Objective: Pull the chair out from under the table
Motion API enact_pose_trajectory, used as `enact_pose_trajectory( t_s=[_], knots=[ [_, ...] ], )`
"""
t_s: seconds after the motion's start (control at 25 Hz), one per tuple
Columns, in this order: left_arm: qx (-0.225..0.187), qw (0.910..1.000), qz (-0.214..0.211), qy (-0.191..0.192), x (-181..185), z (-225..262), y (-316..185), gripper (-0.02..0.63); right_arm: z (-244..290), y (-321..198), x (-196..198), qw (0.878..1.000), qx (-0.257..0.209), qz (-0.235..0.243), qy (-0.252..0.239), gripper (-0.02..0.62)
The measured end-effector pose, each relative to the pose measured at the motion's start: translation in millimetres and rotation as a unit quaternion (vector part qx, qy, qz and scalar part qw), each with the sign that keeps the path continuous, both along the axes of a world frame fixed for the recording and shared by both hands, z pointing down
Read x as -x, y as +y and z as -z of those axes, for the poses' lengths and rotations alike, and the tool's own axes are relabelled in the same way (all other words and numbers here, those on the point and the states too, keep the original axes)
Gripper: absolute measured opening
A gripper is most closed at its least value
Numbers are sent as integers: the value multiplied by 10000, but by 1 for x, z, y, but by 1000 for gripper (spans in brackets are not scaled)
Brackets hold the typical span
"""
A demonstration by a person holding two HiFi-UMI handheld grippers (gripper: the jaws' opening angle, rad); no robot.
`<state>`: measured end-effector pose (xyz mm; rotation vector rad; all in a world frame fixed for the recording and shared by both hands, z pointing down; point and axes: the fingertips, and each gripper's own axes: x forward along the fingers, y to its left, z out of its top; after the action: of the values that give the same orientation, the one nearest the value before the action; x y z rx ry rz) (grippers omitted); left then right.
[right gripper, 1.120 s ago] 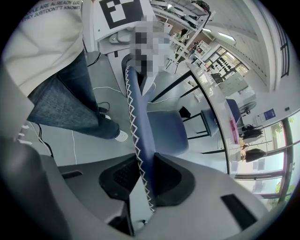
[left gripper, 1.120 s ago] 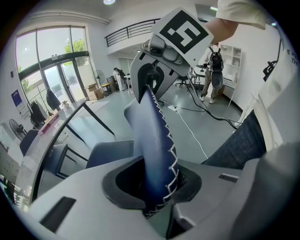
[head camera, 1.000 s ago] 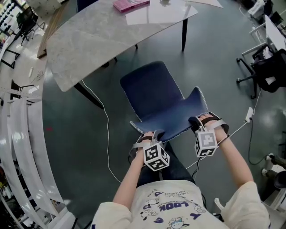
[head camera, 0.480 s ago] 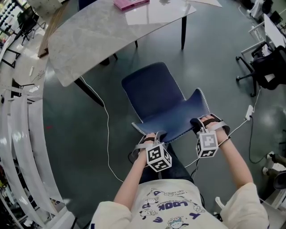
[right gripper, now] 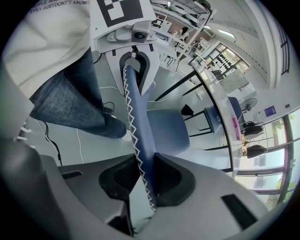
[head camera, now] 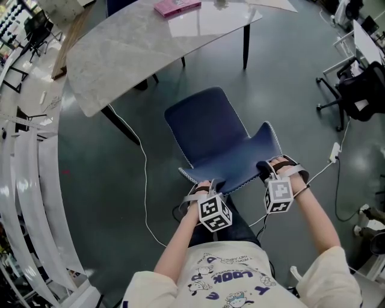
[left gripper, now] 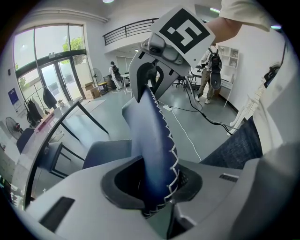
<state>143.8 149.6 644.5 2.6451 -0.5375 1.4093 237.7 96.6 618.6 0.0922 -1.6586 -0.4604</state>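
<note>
In the head view the dark blue chair [head camera: 207,129] stands on the grey floor just clear of the grey marble table [head camera: 132,48], its backrest [head camera: 246,161] towards me. My left gripper [head camera: 206,183] is shut on the backrest's top edge at its left end. My right gripper [head camera: 268,167] is shut on the same edge at its right end. The left gripper view shows the white-stitched backrest edge [left gripper: 152,140] pinched between my left gripper's [left gripper: 157,187] jaws. In the right gripper view the same stitched edge [right gripper: 137,136] sits clamped in my right gripper [right gripper: 140,183].
A pink book [head camera: 175,6] lies on the table's far side. A white cable [head camera: 144,174] runs over the floor left of the chair. A black office chair [head camera: 355,90] stands at the right and white rails [head camera: 30,180] curve along the left. My legs are right behind the backrest.
The chair has slid a little towards me, away from the table, with both grippers still clamped on its backrest.
</note>
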Motion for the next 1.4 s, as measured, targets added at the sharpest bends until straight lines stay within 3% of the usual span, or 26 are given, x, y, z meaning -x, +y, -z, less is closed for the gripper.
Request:
enact_pose_trajectory(
  t_s=[0.28, 0.44, 0.56, 0.84, 0.96, 1.08, 1.12, 1.2, 1.4],
  knots=[
    [134, 9994, 204, 238, 1, 1, -3, 157, -2, -1, 1, 10000, -31, -75, 24, 110],
    [290, 9977, 396, 475, 1, 6, -4, 195, -4, 2, 2, 9994, 152, -313, -82, 157],
    [512, 9929, 625, 870, 0, 18, -6, 253, -6, 8, 5, 9971, 452, -558, -258, 270],
    [426, 9907, 571, 1161, 12, 53, -7, 296, 20, 15, 20, 9865, 664, -1060, -1059, 278],
    [312, 9842, 845, 1523, 19, 79, -16, 295, 40, 13, 31, 9750, 724, -1396, -1572, 265],
    [-24, 9755, 1270, 1799, 33, 109, -36, 280, 61, 1, 40, 9610, 459, -1769, -2077, 256],
    [-186, 9713, 1429, 1893, 40, 120, -45, 246, 70, -6, 43, 9528, 350, -1918, -2328, 202],
    [-504, 9608, 1761, 2080, 53, 144, -62, 170, 91, -20, 48, 9322, 212, -2216, -2855, 176],
    [-1356, 9274, 2525, 2404, 90, 209, -97, 67, 150, -53, 65, 8824, -361, -2629, -3886, 107]
  ],
)
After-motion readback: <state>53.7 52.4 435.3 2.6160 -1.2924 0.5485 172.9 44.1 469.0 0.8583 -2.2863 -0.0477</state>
